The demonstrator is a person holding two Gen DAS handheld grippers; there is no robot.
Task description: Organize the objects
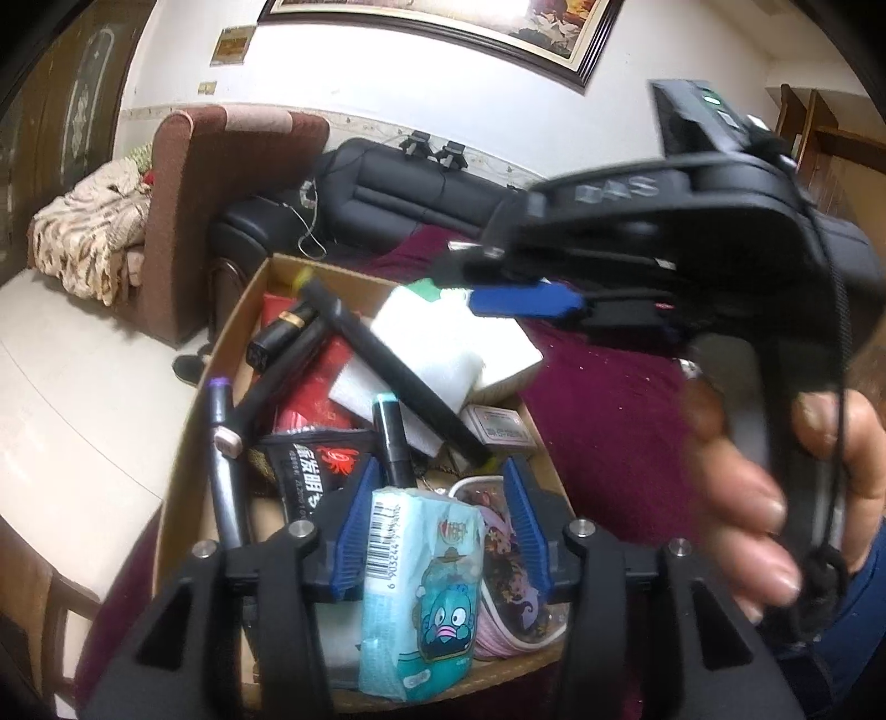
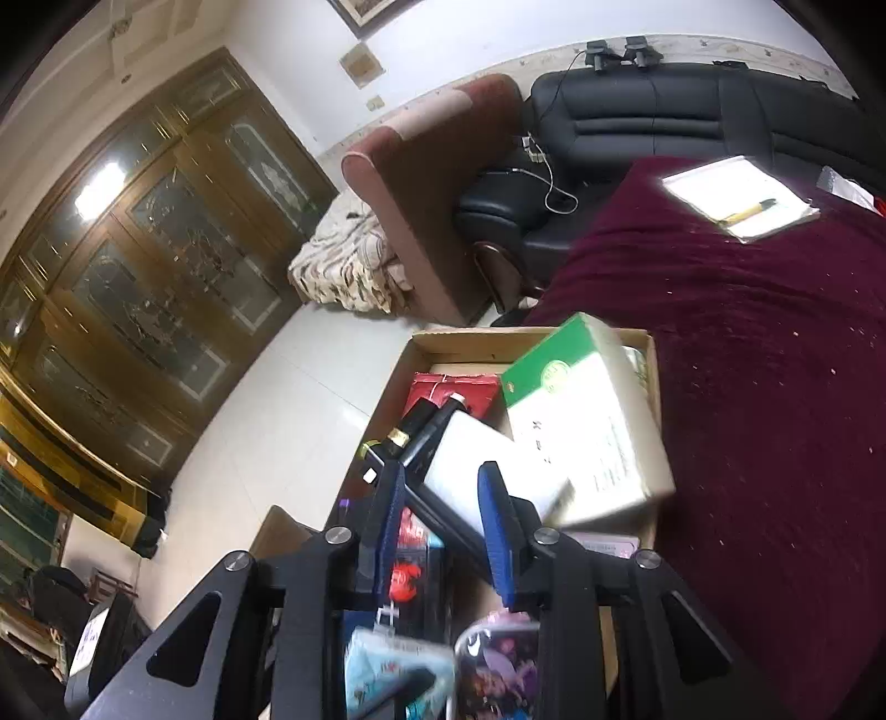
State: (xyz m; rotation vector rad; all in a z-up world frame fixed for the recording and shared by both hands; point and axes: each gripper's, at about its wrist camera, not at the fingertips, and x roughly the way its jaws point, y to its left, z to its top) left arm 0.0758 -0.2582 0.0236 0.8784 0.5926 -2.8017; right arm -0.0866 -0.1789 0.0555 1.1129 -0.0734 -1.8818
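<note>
Living room setting: maroon cloth (image 2: 747, 387) covered the table, black leather sofa (image 2: 653, 111) and a brown armchair (image 1: 221, 183) stood behind it, and a framed picture (image 1: 443, 27) hung on the white wall. Cardboard box (image 1: 243, 310) sat on the cloth at the table's edge nearest the armchair, packed full.

Left gripper (image 1: 437, 531) hung over the box's near end, blue pads apart. Teal tissue pack (image 1: 421, 581) with a barcode and a cartoon fish lay between the pads, beside a pink cartoon pouch (image 1: 509, 565). Whether the left pad touched the pack, I could not tell; the right pad stood clear of it.

Right gripper (image 2: 443, 531) hovered over the box's middle, jaws parted and nothing clamped; the left wrist view showed it blurred, a hand (image 1: 775, 498) wrapped round its handle.

Box contents:
- green-and-white carton (image 2: 587, 421) tilted at the far corner by the cloth
- white packet (image 2: 476, 471) leaning against the carton
- long black marker (image 1: 387, 365) lying diagonally across the pile
- black lipstick tube (image 1: 277, 332) with a gold band near the far end
- red packet (image 1: 315, 393) under the markers
- black snack bag (image 1: 315, 471) with a red crab print
- purple-capped pen (image 1: 221, 443) along the floor-side wall

White notepad with a yellow pen (image 2: 742, 194) lay on the cloth's far side, well apart from the box.
</note>
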